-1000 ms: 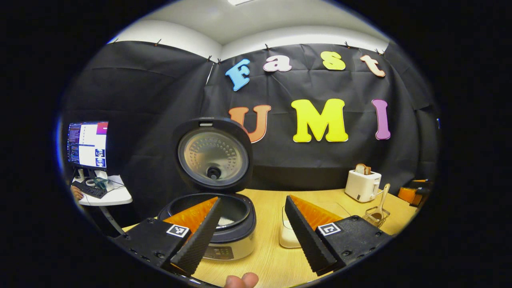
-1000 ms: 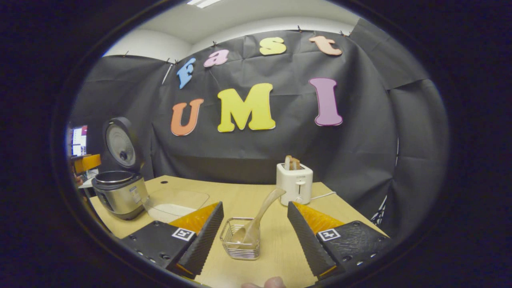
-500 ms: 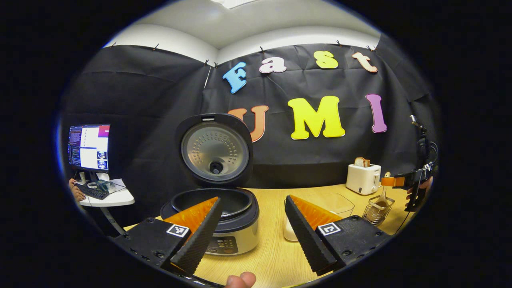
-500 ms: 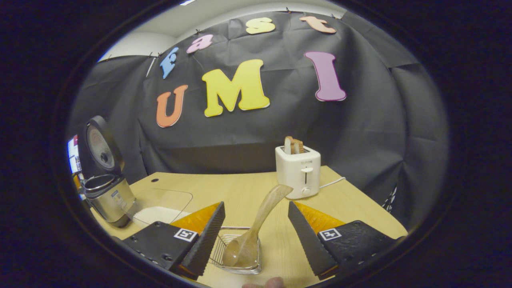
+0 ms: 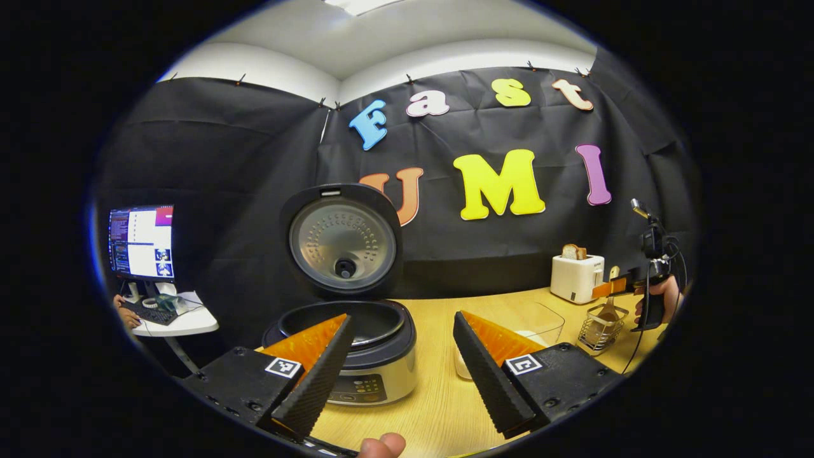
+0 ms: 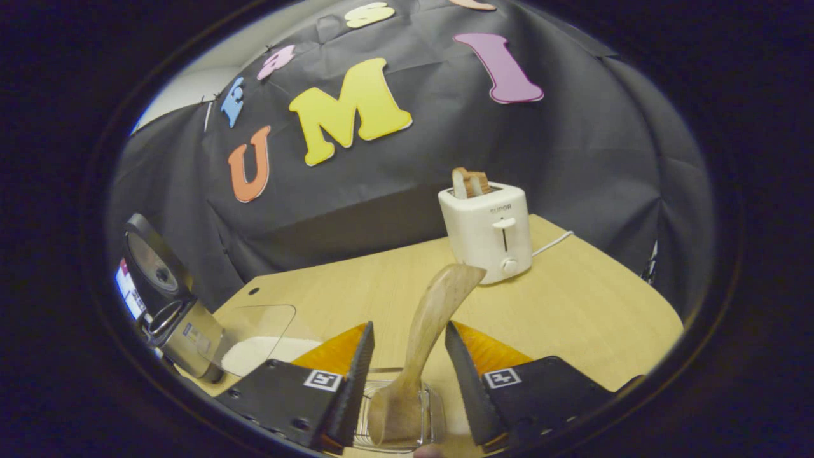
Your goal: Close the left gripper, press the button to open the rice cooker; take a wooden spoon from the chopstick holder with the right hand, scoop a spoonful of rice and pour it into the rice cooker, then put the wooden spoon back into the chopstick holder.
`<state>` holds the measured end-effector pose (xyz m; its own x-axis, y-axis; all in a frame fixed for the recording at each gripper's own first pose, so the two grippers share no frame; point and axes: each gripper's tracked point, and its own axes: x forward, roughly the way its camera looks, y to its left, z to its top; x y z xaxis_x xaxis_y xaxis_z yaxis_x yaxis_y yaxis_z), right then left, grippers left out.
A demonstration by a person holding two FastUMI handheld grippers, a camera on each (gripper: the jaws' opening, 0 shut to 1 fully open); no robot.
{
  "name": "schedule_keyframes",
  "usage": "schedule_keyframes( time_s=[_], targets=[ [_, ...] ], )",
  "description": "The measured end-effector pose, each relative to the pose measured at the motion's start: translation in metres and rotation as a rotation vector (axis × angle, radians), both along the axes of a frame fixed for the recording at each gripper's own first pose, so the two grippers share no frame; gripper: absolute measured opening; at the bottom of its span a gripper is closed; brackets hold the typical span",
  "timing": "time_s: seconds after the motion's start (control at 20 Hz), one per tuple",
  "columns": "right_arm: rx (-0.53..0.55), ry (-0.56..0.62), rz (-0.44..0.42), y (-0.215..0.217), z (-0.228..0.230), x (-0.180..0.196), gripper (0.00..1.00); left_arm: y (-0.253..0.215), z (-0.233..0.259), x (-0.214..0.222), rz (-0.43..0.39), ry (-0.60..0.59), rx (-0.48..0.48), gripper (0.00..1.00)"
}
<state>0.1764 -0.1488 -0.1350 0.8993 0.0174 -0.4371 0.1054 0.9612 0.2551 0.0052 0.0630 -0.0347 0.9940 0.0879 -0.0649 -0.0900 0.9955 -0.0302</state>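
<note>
The rice cooker (image 5: 356,346) stands with its lid (image 5: 343,238) raised, just beyond my left gripper (image 5: 400,381), which is open and holds nothing. The wooden spoon (image 6: 432,315) stands bowl-down in the wire chopstick holder (image 6: 397,416), its handle leaning up and away. My right gripper (image 6: 407,388) is low over the holder, open, with a finger on each side of the handle and a small gap left on both sides. In the left gripper view the right gripper (image 5: 620,287) and the hand (image 5: 661,296) holding it are above the holder (image 5: 601,324). A clear container of rice (image 6: 261,337) sits between cooker and holder.
A white toaster (image 6: 489,229) with bread in it stands behind the holder, its cord trailing right. The cooker (image 6: 184,324) is at the table's left end. A monitor (image 5: 140,242) and keyboard sit on a side table beyond the left edge.
My right gripper has come forward and down over the holder, and its fingers have narrowed around the spoon handle. My left gripper has drawn back a little from the cooker.
</note>
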Motion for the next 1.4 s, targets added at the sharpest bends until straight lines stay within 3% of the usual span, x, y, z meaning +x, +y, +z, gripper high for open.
schedule_keyframes(
  time_s=[0.05, 0.15, 0.25, 0.3, 0.35, 0.5, 0.9, 1.05, 1.1, 1.25, 1.4],
  targets=[
    [0.016, 0.008, 0.001, 0.000, -0.002, 0.000, 0.45, 0.000, -0.001, -0.001, -0.005, 0.009, -0.020, 1.00],
    [0.024, 0.014, -0.013, -0.004, -0.005, 0.001, 0.33, -0.001, -0.002, -0.001, -0.018, 0.021, -0.051, 1.00],
    [0.048, 0.014, -0.011, -0.002, -0.005, 0.001, 0.14, -0.009, -0.012, -0.001, -0.054, 0.063, -0.085, 1.00],
    [0.075, 0.000, 0.003, 0.002, 0.002, 0.000, 0.14, -0.012, -0.013, -0.001, -0.070, 0.073, -0.101, 1.00],
    [0.061, 0.002, -0.003, 0.003, 0.002, -0.001, 0.05, -0.014, -0.014, -0.002, -0.079, 0.079, -0.111, 1.00],
    [0.006, -0.034, 0.011, 0.005, 0.012, -0.009, 0.00, -0.008, -0.015, -0.003, -0.077, 0.086, -0.113, 1.00],
    [-0.101, -0.160, 0.010, 0.014, 0.057, -0.017, 0.00, -0.007, -0.011, -0.008, -0.085, 0.076, -0.107, 1.00],
    [-0.144, -0.189, 0.037, 0.028, 0.075, -0.017, 0.00, -0.004, -0.008, -0.010, -0.089, 0.074, -0.122, 0.96],
    [-0.164, -0.201, 0.042, 0.032, 0.082, -0.018, 0.00, -0.002, -0.007, -0.011, -0.086, 0.073, -0.126, 1.00],
    [-0.226, -0.255, 0.051, 0.050, 0.112, -0.018, 0.00, 0.011, 0.000, -0.015, -0.063, 0.052, -0.127, 1.00],
    [-0.242, -0.286, 0.124, 0.097, 0.141, -0.006, 0.00, 0.029, 0.001, -0.016, -0.023, 0.050, -0.106, 1.00]
  ],
)
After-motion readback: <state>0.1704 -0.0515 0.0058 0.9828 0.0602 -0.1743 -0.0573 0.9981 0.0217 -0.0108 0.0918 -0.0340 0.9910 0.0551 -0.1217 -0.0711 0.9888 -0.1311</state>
